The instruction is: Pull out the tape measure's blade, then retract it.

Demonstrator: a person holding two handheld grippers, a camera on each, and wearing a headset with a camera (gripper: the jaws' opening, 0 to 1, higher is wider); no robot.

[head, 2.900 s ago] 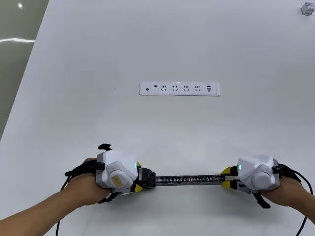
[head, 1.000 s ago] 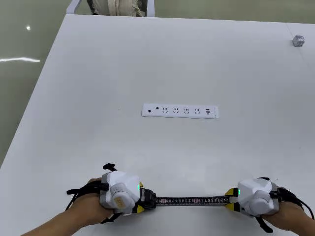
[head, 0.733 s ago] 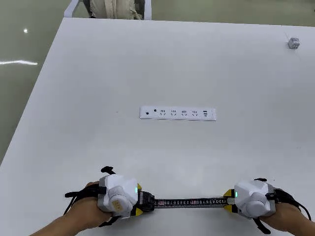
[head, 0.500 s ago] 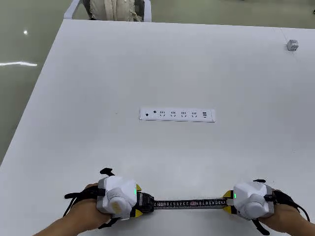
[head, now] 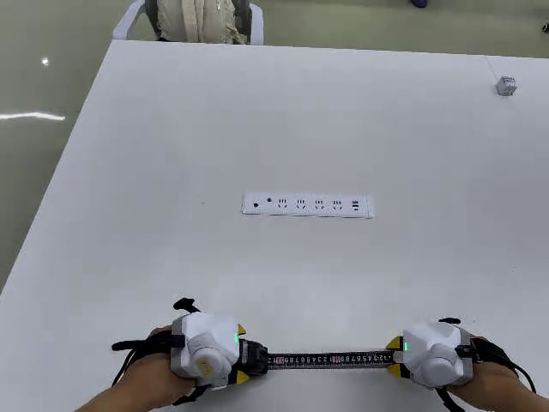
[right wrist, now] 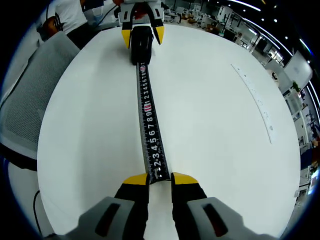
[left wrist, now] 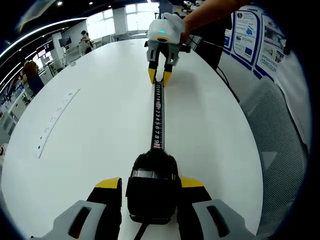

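In the head view, low in the frame, the left gripper (head: pixel 244 359) has its jaws closed around the black tape measure case (head: pixel 256 357). At lower right, the right gripper (head: pixel 395 356) pinches the far end of the blade (head: pixel 330 359). The blade runs straight and level between them, just above the white table (head: pixel 283 112). A white power strip (head: pixel 307 205) lies at mid-frame. A small grey object (head: pixel 506 85) sits at upper right, and a chair (head: pixel 202 19) stands at the top edge.

In the left gripper view, the left gripper (left wrist: pixel 150 184) clamps the tape measure case (left wrist: pixel 152 167) between its yellow-tipped jaws at bottom centre. The blade (left wrist: pixel 157 115) leads up to the right gripper (left wrist: pixel 159 79) near the top. The power strip (left wrist: pixel 55 120) lies at left.

In the right gripper view, the right gripper (right wrist: pixel 160 179), its jaws almost together, grips the blade (right wrist: pixel 147 110) at its tip at the bottom of the frame. The tape measure case (right wrist: pixel 141 45) sits at the top in the left gripper (right wrist: pixel 142 32). The power strip (right wrist: pixel 255 95) lies at right.
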